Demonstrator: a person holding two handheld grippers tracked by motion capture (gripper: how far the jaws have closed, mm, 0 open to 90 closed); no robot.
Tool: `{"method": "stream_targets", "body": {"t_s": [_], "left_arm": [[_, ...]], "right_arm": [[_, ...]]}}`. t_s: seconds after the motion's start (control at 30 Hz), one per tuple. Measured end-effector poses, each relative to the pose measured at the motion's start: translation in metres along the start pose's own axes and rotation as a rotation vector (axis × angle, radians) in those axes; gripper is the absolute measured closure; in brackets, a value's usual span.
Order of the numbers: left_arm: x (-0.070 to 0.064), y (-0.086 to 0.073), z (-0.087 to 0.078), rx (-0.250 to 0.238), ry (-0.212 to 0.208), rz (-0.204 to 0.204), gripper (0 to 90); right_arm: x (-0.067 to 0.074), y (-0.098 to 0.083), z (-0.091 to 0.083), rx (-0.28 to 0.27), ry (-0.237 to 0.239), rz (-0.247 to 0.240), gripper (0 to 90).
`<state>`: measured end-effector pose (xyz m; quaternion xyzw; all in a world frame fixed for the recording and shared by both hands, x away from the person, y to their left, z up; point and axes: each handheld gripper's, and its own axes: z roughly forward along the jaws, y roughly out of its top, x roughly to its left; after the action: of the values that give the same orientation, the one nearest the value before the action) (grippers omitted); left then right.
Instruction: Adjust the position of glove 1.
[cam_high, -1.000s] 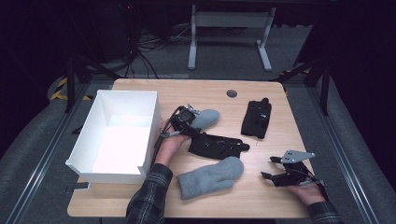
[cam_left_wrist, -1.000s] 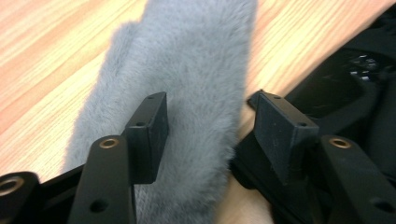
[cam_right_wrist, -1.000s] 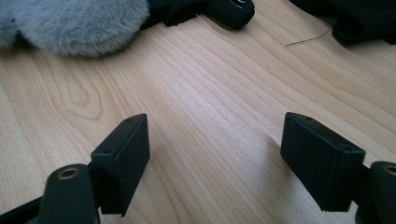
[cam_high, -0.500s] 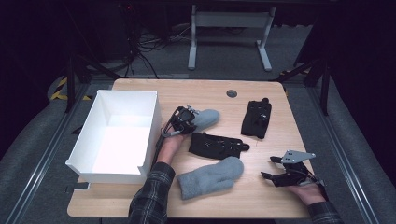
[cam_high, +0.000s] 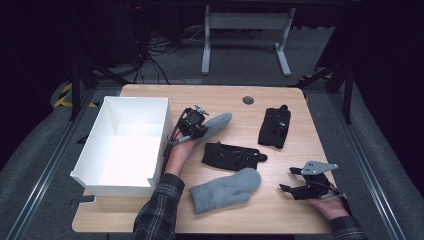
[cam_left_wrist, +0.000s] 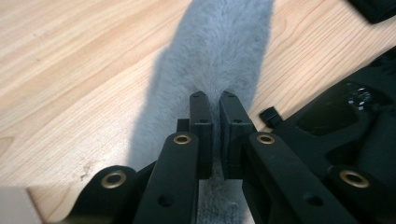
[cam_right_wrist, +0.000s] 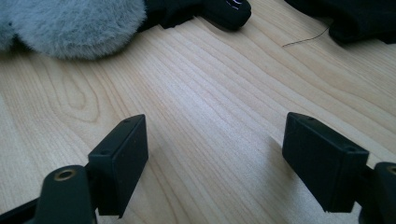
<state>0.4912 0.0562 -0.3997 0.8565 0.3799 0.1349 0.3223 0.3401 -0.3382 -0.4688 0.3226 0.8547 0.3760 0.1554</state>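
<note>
From the high view, a pale wooden surface (cam_high: 280, 210) carries a white open box (cam_high: 125, 145) at its left side. Just right of the box, the person's left hand holds the left tongs (cam_high: 196, 125), which point toward a grey fleece mitten (cam_high: 219, 121) lying at an angle near the middle of the surface. The tongs meet the mitten's near end. Below it lies a black glove (cam_high: 231, 155), and below that a second grey mitten (cam_high: 225, 190) near the front edge. A second black glove (cam_high: 275, 127) lies apart toward the right rear. At the front right corner, the right hand holds the right tongs (cam_high: 290, 182) low over bare wood, pointing left, well apart from every garment.

From the left gripper view, the left tongs (cam_left_wrist: 215, 100) are pressed nearly together, pinching a small fold of the grey mitten (cam_left_wrist: 219, 42), whose fleece stretches away from the tips across the wood. Their jaws have just been closing, with the mitten's cloth between them. Part of a black glove (cam_left_wrist: 345, 112) lies just to the right.

From the right gripper view, the right tongs (cam_right_wrist: 215, 149) stand spread wide with nothing but bare wood between them. Farther off, the edge of a grey mitten (cam_right_wrist: 70, 23) sits at upper left, with black glove fabric (cam_right_wrist: 219, 11) beside it and more at upper right.
</note>
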Motion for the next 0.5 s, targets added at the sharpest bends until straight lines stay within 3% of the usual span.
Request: {"method": "stream_targets", "body": {"t_s": [0.27,0.5], "left_arm": [[-0.014,0.003,-0.021,-0.029,0.003,0.023,86.4],[-0.028,0.003,-0.041,-0.044,-0.066,0.038,86.5]], "right_arm": [[0.0,0.0,0.0,0.001,-0.002,0.002,22.5],[0.0,0.0,0.0,0.001,-0.002,0.002,22.5]]}}
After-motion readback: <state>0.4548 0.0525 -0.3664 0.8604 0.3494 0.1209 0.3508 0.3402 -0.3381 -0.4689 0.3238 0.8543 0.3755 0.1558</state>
